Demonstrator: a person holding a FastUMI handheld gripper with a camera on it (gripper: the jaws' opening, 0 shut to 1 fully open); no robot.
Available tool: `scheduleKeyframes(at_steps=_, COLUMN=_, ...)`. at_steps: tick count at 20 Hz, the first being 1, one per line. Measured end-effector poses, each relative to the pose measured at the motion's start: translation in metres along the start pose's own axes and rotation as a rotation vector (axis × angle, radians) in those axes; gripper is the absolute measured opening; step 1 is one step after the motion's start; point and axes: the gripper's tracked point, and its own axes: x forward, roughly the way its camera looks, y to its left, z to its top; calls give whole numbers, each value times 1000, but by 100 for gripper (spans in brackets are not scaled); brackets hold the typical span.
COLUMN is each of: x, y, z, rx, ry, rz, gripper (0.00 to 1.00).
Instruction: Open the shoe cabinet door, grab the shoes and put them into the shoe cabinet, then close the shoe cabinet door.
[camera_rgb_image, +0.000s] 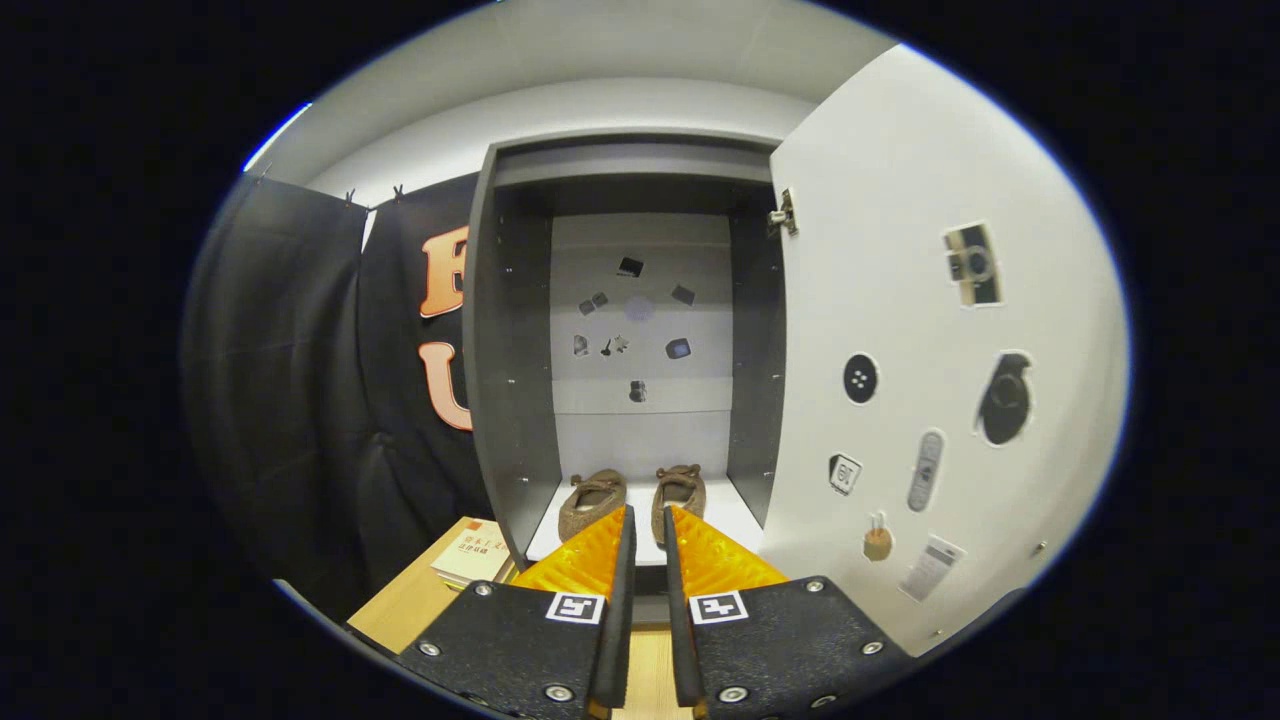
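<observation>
Tongs (648, 525) nearly closed, narrow gap between fingers, nothing held. Just beyond the tips, both shoes (634, 498) side by side on the pale bottom shelf (735, 515) inside the shoe cabinet (515, 400). Door (930, 350) swung wide open on the right, stickers across its inner face. Closing step likely next: back off clear of the shoes, reach round the door's far edge, push steadily. Wooden surface (405, 605) below left, booklet (472, 552) on it; dark cloth wall (290, 400) behind.
</observation>
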Motion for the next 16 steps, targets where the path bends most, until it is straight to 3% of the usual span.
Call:
scheduleKeyframes(at_steps=9, x=-126, y=-88, z=-15, rx=-11, ry=-3, rz=-207, gripper=20)
scheduleKeyframes(at_steps=16, x=-164, y=-182, z=-45, rx=49, ry=45, rz=-378, gripper=24)
